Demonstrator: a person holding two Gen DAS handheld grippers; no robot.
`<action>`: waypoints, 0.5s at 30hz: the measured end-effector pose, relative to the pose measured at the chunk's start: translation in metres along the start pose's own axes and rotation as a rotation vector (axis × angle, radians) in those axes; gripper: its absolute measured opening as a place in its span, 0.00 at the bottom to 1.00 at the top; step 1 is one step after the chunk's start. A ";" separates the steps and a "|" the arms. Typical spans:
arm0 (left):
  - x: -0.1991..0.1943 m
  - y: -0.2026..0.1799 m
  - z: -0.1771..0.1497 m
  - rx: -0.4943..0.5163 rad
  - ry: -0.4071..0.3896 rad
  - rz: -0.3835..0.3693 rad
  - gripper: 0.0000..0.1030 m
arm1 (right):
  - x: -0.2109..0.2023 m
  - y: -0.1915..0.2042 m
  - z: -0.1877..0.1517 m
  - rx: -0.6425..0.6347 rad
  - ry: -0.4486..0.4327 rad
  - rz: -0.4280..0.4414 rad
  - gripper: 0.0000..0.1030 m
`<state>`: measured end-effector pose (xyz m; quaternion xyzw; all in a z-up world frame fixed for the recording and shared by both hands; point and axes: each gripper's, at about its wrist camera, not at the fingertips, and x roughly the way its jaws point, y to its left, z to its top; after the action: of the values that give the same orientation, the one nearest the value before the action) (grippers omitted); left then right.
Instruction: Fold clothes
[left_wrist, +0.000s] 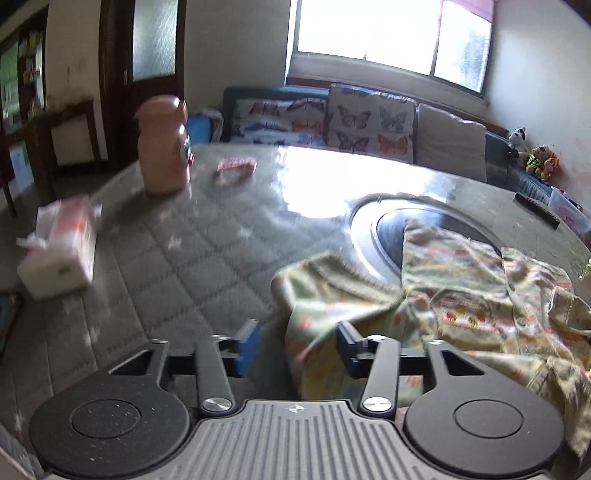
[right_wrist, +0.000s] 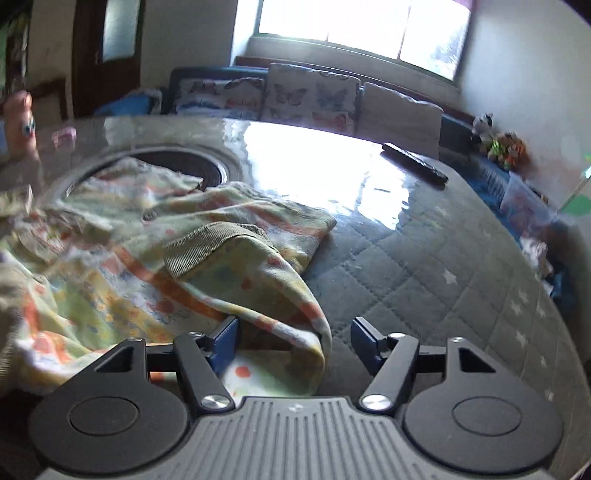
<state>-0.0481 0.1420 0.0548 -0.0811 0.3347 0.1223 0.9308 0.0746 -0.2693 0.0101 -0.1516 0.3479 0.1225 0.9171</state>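
Left wrist view: left gripper (left_wrist: 297, 347), jaws apart, nothing pinched; near edge of printed garment (left_wrist: 461, 302) sits between the pads, no pad pressing on it.
Right wrist view: right gripper (right_wrist: 293, 345), jaws apart too; a rolled fabric edge of the same garment (right_wrist: 155, 258) droops into the gap, w/o a visible clamp.
Location: garment lies crumpled on quilted table cover (left_wrist: 192, 266), far part draped over the round recessed inset (left_wrist: 388, 229) mid-table.
Orientation: long axis approx. side to side across both views, betw. the two grippers; ribbed cuff or hem (right_wrist: 207, 247) faces up, right end. Which end is neck/waist: can't tell.
Step, judged: start of fold, lining up on near edge.
Next needs: both jaws closing on the edge, then lift & spread flat.
Other items: pink bottle (left_wrist: 164, 144), tissue pack (left_wrist: 62, 251), remote (right_wrist: 415, 162).
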 end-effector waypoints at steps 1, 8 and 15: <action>0.000 -0.003 0.003 0.009 -0.012 0.000 0.55 | 0.005 0.004 0.001 -0.032 -0.002 -0.016 0.71; 0.014 -0.040 0.022 0.123 -0.058 -0.048 0.62 | -0.001 -0.015 0.010 0.028 -0.093 -0.153 0.73; 0.035 -0.066 0.026 0.187 -0.037 -0.103 0.66 | -0.042 -0.080 -0.013 0.293 -0.138 -0.320 0.77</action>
<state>0.0121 0.0907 0.0570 -0.0089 0.3227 0.0441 0.9454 0.0622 -0.3526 0.0442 -0.0612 0.2697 -0.0665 0.9587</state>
